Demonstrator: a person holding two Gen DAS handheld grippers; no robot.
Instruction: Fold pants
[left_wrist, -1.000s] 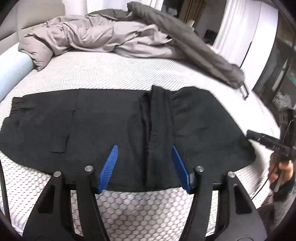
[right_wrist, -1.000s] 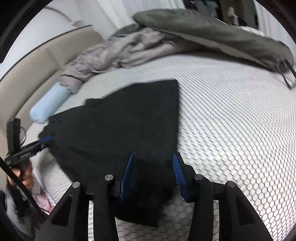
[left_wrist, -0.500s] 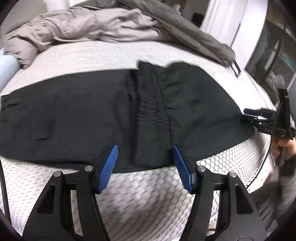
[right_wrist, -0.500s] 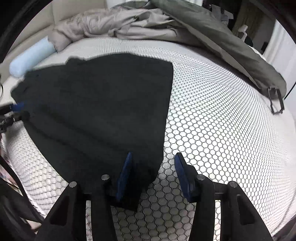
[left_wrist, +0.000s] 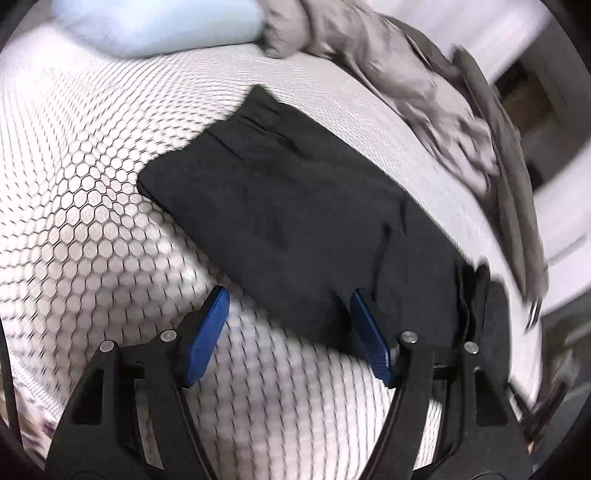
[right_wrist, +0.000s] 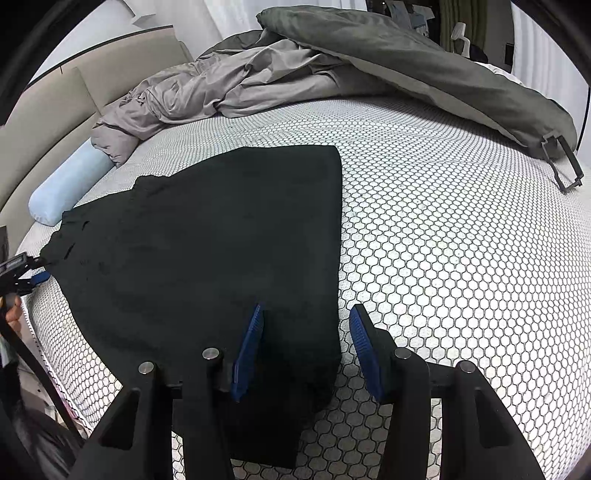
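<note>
Your left tongs (left_wrist: 290, 332) and right tongs (right_wrist: 306, 349) both stand apart, gripping nothing. The black fabric pants (right_wrist: 207, 251) lie flat across the centre-left of the frame on the white honeycomb-patterned bed (right_wrist: 461, 240).

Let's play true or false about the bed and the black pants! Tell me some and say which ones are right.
1. The pants lie flat on the bed. True.
2. The right gripper is shut on the pants. False: its fingers are apart, with a corner of the pants between them.
3. A blue bolster lies by the headboard. True.
4. The pants are red. False: they are black.
5. The left gripper is open. True.
6. The grey duvet covers the pants. False: it is bunched up at the far side, apart from them.
</note>
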